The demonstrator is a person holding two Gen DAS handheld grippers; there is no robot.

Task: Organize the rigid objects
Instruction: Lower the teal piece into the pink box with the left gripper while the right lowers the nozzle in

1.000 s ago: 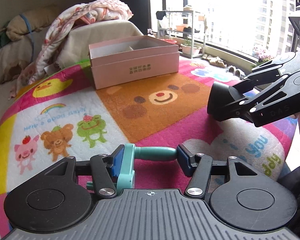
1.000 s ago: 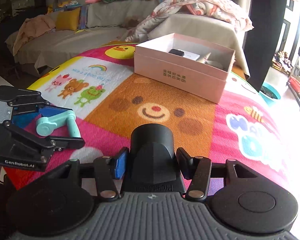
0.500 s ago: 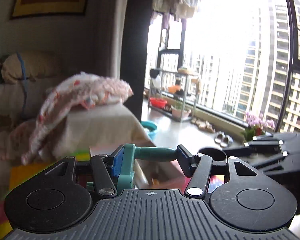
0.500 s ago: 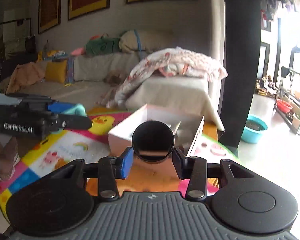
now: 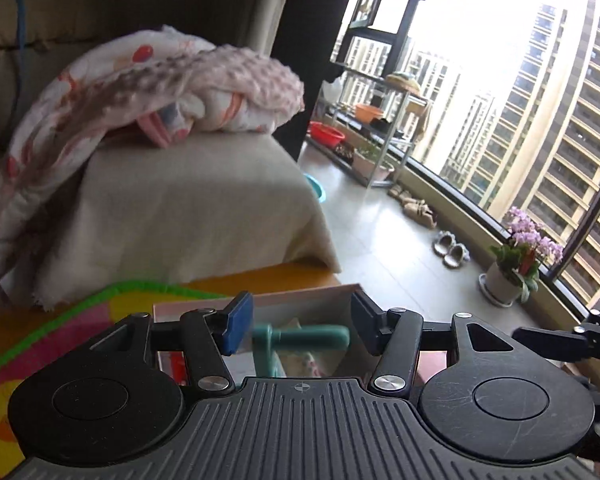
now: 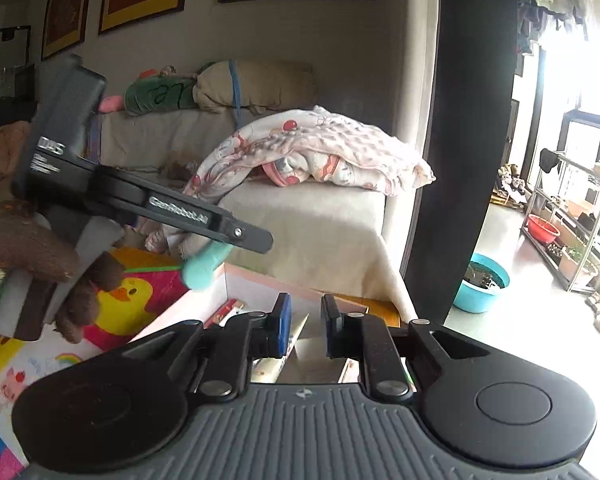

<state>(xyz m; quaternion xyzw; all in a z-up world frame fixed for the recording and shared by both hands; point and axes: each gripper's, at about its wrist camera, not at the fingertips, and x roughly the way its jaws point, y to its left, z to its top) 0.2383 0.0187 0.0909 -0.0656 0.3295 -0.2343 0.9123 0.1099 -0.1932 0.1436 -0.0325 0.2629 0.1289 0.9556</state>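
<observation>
Left wrist: pink box (image 5: 260, 300) (lid off) holds teal handle (image 5: 300, 338).

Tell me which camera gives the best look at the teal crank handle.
The left wrist view: the teal crank handle sits centre frame between the left gripper's open jaws, its bar and bent arm visible above the pink box. The right wrist view shows only its rounded end poking out beneath that gripper's finger.

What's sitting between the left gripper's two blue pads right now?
The teal handle piece, with the pink box behind it; the left wrist view shows it.
</observation>
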